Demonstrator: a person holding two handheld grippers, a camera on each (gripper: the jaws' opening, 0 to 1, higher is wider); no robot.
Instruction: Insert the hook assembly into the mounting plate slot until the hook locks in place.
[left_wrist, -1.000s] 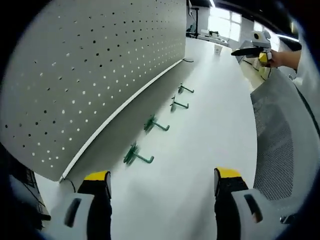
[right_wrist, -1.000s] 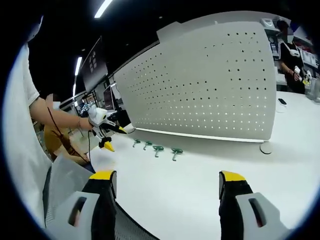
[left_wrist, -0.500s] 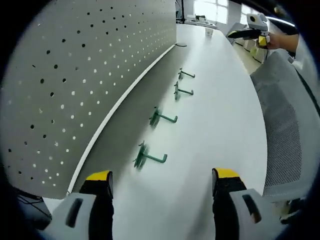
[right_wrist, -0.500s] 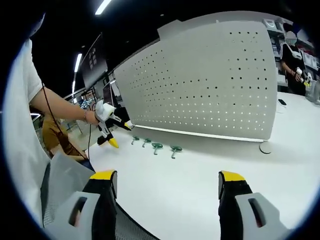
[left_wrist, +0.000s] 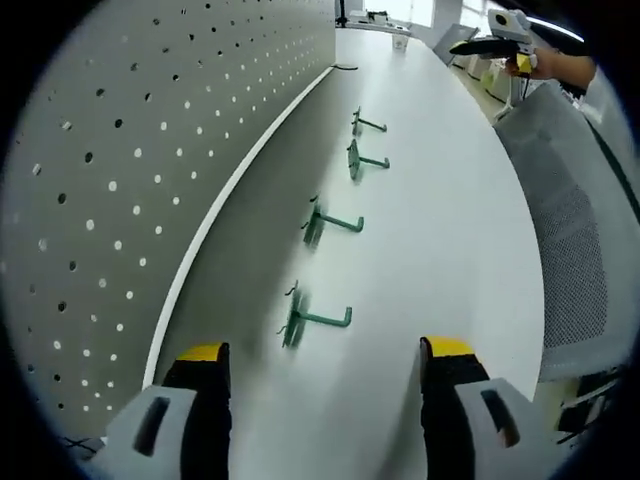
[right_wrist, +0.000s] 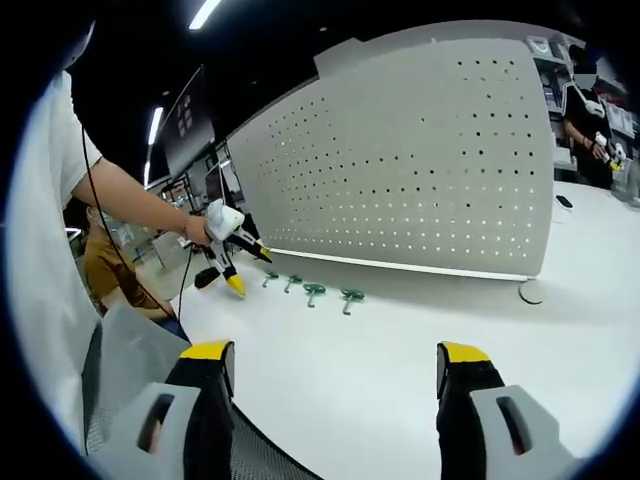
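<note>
Left gripper view
- left gripper (left_wrist: 318, 365): jaws spread wide, nothing between; hovers above white table (left_wrist: 450, 230), aimed along a row of hooks.
- nearest hook (left_wrist: 315, 318): green, lying on table just ahead of jaws, between them; flat back plate toward pegboard (left_wrist: 120, 130), straight arm ending in an upturned tip toward open table.
- other hooks: second hook (left_wrist: 330, 222), third hook (left_wrist: 362, 160), fourth hook (left_wrist: 365, 123), same lie, spaced apart down the row, all near pegboard foot.
- pegboard: upright grey perforated panel, left of the row; prob. the mounting plate. No hook in it yet.
- right gripper (left_wrist: 495, 45): far end of table, held in a hand, well apart from hooks.
- chair back (left_wrist: 570, 250): grey mesh, at table edge.

Right gripper view
- right gripper (right_wrist: 330, 372): jaws apart, empty, over bare table, well back from hooks.
- hook row (right_wrist: 310, 292): four green pieces near pegboard base; too small for detail.
- left gripper here (right_wrist: 228, 262): held by a hand, pointing down at the near end of the row.

Handling (judgement)
- weight: looks light, small.
- stiffness: prob. rigid metal or plastic, not fragile; smooth coat, may slip or pivot.
- grip spot: across the straight arm, close to back plate; leaves plate tabs free for the holes.
</note>
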